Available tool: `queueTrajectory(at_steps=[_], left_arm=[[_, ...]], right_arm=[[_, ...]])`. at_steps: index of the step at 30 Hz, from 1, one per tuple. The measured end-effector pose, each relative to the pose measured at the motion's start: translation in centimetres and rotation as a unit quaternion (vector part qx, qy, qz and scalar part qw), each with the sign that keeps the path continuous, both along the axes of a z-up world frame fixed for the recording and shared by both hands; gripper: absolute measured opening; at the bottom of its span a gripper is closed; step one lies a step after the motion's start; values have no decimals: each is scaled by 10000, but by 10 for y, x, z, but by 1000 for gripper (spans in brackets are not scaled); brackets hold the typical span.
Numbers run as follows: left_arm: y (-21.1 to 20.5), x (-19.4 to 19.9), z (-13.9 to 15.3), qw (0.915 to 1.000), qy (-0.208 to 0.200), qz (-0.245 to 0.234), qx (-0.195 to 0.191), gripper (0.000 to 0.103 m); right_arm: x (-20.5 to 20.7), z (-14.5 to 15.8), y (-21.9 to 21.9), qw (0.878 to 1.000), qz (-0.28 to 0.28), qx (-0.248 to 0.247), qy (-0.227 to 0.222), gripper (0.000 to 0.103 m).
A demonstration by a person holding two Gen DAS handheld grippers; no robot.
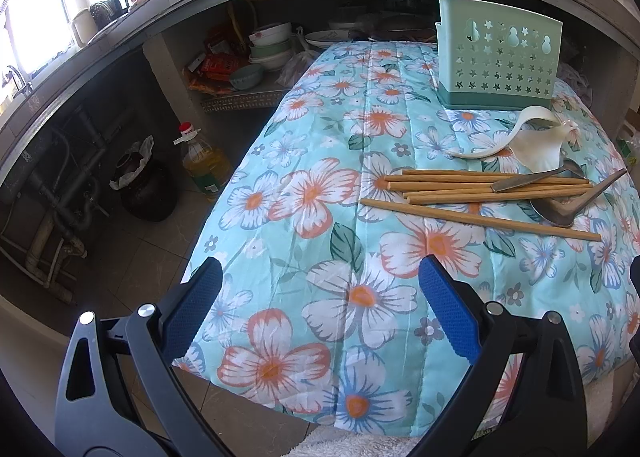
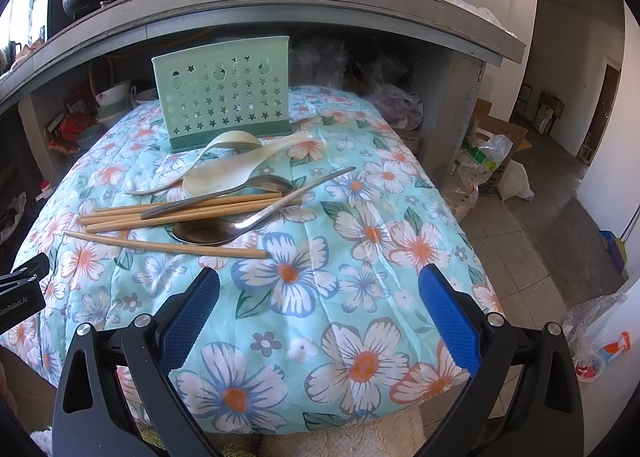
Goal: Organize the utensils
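Wooden chopsticks (image 2: pixel 180 213), metal spoons (image 2: pixel 216 233) and white spoons (image 2: pixel 224 173) sit piled mid-tabletop (image 2: pixel 340 297), mint holder (image 2: pixel 224 91) at the far edge; left gripper (image 1: pixel 320 313) and right gripper (image 2: pixel 320 317) jaws both released, holding nothing.

Bright daylight from overexposed left windows (image 1: pixel 36 17); strong fisheye bending, seemingly sharp.

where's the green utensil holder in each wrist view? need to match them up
Left wrist: green utensil holder upper right, at the far end of the floral cloth.
Right wrist: holder upper left of centre, behind the white spoons.
Shared landmark: the chopsticks lying in front of it.
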State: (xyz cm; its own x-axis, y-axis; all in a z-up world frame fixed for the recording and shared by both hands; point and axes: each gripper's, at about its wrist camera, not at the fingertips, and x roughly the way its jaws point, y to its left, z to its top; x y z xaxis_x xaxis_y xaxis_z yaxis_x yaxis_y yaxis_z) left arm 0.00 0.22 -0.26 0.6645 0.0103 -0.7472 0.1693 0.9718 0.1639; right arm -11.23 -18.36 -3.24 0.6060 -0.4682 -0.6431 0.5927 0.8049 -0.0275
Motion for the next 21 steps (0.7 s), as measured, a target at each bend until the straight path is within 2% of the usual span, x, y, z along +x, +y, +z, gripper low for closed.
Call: queueTrajectory(at_steps=[21], left_arm=[[1,3,-1,10000,6,-2,18,95]], right_arm=[[2,1,3,10000,28,-23,17,97]])
